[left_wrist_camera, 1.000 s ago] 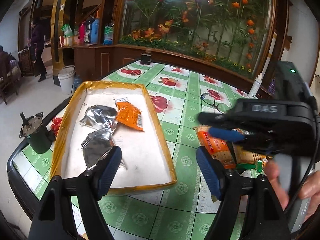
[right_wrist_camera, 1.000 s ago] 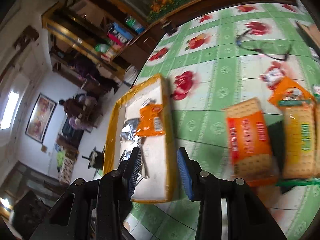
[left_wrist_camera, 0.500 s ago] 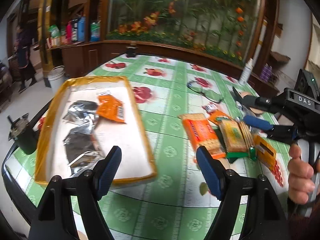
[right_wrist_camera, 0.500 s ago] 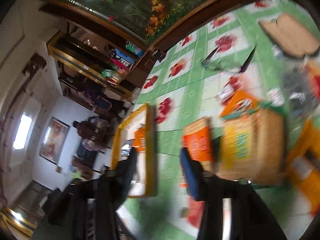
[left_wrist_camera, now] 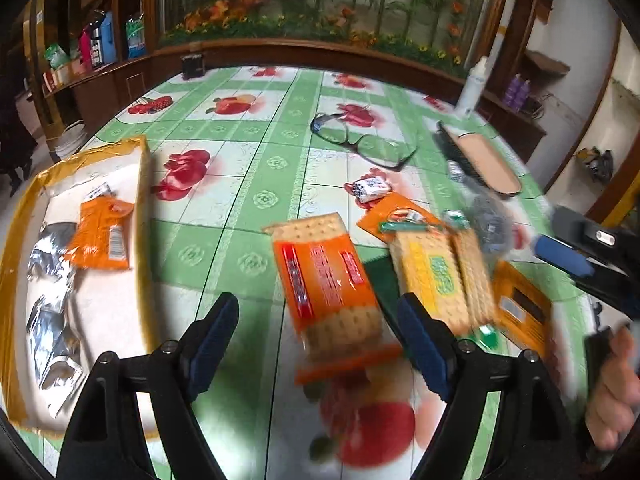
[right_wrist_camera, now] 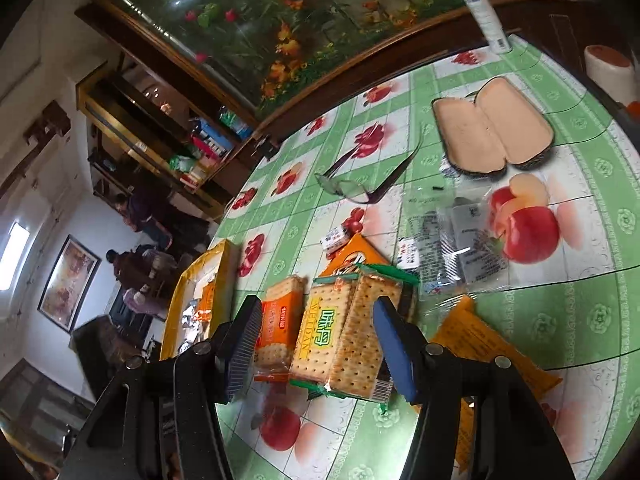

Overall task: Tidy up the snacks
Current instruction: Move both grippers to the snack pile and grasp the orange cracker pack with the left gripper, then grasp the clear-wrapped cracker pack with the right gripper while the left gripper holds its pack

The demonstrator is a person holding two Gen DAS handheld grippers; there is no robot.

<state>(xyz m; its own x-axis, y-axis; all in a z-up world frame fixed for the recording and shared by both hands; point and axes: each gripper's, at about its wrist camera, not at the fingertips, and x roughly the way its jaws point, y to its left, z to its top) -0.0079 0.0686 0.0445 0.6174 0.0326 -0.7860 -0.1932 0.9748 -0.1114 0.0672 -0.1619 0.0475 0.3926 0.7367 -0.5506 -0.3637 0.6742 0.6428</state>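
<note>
orange pack [left_wrist_camera: 326, 280]: flat on the table [left_wrist_camera: 256, 160], sits in the gap of the left gripper [left_wrist_camera: 318, 340], pads not touching it
yellow pack [right_wrist_camera: 340, 332]: right beside the orange one, framed by the right gripper [right_wrist_camera: 316, 344]
left gripper: jaws wide, just opened a bit more, gripping nothing
right gripper: jaws apart, opened up in the last second, nothing pinched
tray [left_wrist_camera: 142, 184]: left side near the table edge, foil and orange packets inside
open room: bare cloth between tray and packs
further out: glasses [left_wrist_camera: 360, 140], case [right_wrist_camera: 492, 132]
</note>
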